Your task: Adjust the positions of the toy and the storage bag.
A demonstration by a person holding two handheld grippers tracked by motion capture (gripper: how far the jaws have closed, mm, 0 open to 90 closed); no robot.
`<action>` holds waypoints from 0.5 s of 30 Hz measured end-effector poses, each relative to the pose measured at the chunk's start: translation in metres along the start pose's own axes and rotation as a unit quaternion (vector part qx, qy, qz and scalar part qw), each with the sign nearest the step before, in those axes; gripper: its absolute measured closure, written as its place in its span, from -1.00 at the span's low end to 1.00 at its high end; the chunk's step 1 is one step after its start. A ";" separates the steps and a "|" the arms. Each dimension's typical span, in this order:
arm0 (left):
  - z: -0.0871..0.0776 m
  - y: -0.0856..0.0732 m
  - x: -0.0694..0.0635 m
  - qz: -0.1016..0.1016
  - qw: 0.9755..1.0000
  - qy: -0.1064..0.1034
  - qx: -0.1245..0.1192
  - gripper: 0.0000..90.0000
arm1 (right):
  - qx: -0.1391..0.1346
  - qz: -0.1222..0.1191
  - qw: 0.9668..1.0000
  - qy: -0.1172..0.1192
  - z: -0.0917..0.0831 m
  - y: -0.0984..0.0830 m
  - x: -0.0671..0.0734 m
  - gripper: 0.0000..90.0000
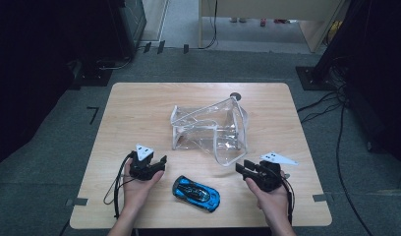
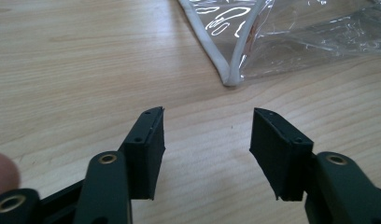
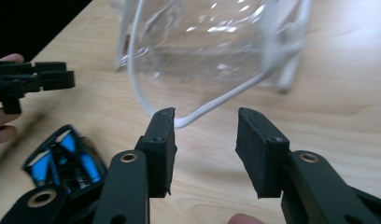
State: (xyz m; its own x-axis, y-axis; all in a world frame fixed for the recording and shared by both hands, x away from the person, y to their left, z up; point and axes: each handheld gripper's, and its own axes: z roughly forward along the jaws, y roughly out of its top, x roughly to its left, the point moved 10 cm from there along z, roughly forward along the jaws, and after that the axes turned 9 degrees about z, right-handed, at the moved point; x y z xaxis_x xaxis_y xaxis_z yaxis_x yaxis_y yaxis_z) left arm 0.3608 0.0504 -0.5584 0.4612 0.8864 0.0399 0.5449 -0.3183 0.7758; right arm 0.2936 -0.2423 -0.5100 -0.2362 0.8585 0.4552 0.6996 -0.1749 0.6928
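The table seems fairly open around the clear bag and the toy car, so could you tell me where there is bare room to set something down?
Bare wood on the table lies left of the clear bag, along the far edge and right of it. It is crowded at the near edge: the blue toy car sits between the left gripper and the right gripper.

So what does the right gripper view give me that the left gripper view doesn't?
Right gripper view alone: the blue toy car at lower left, and the left gripper farther off. Left gripper view alone: the bag's white-trimmed corner resting on the table. Both: the clear bag, the wooden table, and nothing between either gripper's open jaws.
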 end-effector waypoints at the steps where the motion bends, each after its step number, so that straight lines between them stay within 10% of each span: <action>1: 0.005 0.005 0.000 -0.001 1.000 -0.002 -0.004 0.13 | -0.014 -0.005 1.000 -0.012 -0.005 0.010 -0.005 0.28; 15: 0.052 0.038 -0.014 0.054 0.998 -0.010 0.020 0.53 | -0.020 -0.031 0.999 -0.038 0.027 0.056 -0.012 0.38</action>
State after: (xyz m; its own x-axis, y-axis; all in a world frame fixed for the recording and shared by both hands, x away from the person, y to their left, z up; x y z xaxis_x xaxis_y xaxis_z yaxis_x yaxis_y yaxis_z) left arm 0.4107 0.0084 -0.5623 0.5322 0.8395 0.1100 0.5185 -0.4258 0.7415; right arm 0.3535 -0.2494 -0.4918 -0.2261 0.9017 0.3685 0.6567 -0.1383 0.7413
